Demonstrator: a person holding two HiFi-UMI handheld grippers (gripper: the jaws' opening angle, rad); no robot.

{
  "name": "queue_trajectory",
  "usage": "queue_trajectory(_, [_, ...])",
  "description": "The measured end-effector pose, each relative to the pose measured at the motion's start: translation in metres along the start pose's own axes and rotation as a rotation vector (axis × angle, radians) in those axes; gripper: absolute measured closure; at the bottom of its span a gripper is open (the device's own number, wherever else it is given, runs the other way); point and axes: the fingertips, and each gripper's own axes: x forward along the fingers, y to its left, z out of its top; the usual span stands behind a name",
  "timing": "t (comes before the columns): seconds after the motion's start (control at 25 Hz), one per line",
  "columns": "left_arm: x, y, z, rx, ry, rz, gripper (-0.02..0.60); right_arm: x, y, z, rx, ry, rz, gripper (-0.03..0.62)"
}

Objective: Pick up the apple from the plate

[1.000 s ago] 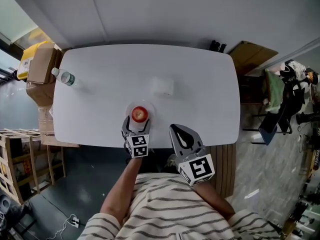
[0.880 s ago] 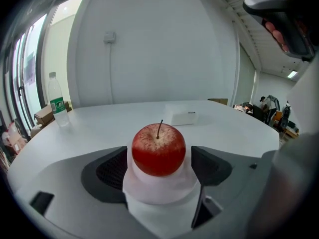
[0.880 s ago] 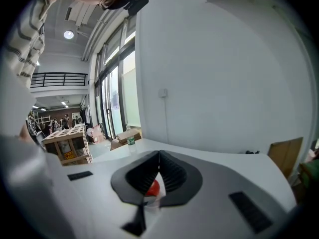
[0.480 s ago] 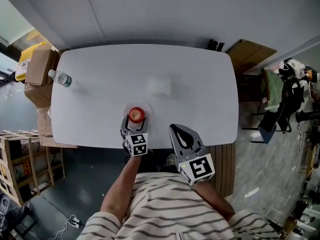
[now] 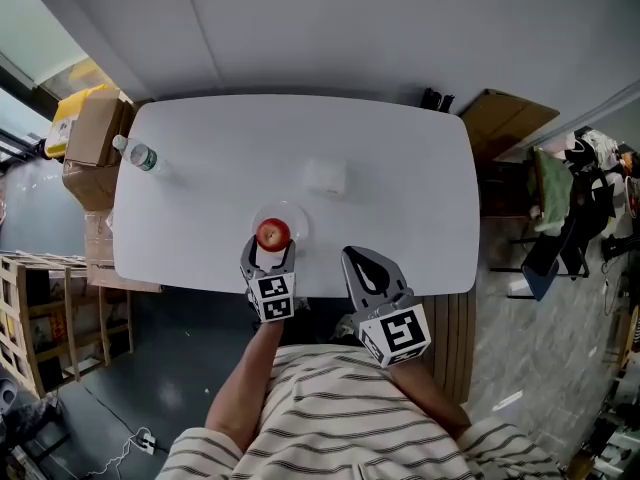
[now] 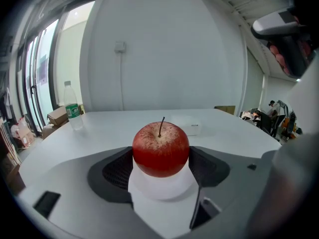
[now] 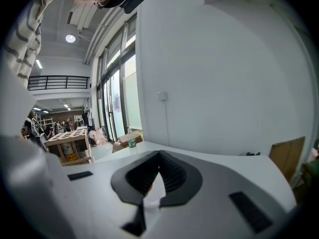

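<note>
Table [image 5: 400, 168]: white, with the working area at its near edge, directly ahead of me.

Plate [image 5: 294, 216]: small, pale and round, near that edge. It lies straight ahead of my left tongs [image 5: 270, 250] and below their jaw line in the left gripper view.

Left tongs: the jaws have just been closing with the apple [image 5: 273, 234] between them. In the left gripper view both ribbed pads [image 6: 115, 169] bear on the fruit's flanks, so I record them as grasping the apple at a wide setting.

Right tongs [image 5: 352, 258]: clenched on nothing, the pads meeting at the tips. They sit beside the left pair at the table's near edge, well apart from the apple and to its right.

Apple: dead centre between the left pads, over the near part of the plate. I cannot tell whether it touches the plate. It is round, with no long axis to allow for, and the stalk [image 6: 161, 126] stands near upright.

Finding: the left hand alone has the fruit. In my judgement what remains is a lift straight up off the plate, with the grip kept level so the apple does not roll out forward.
</note>
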Motion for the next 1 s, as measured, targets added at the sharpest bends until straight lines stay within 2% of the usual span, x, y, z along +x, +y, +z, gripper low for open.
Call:
queue_trajectory(0.2, [-0.028, -0.004, 0.020, -0.047, -0.027, 0.017, 0.222, -0.009, 0.005, 0.006, -0.008, -0.017, 0.018, 0.580])
queue_trajectory(0.64, [-0.088, -0.020, 0.077, -0.039, -0.132, 0.037, 0.222, -0.027, 0.005, 0.016, -0.012, -0.040, 0.012, 0.580])
queue_trajectory(1.0, [-0.130, -0.030, 0.110, -0.020, -0.175, 0.055, 0.222, -0.036, 0.014, 0.029, -0.022, -0.076, 0.037, 0.580])
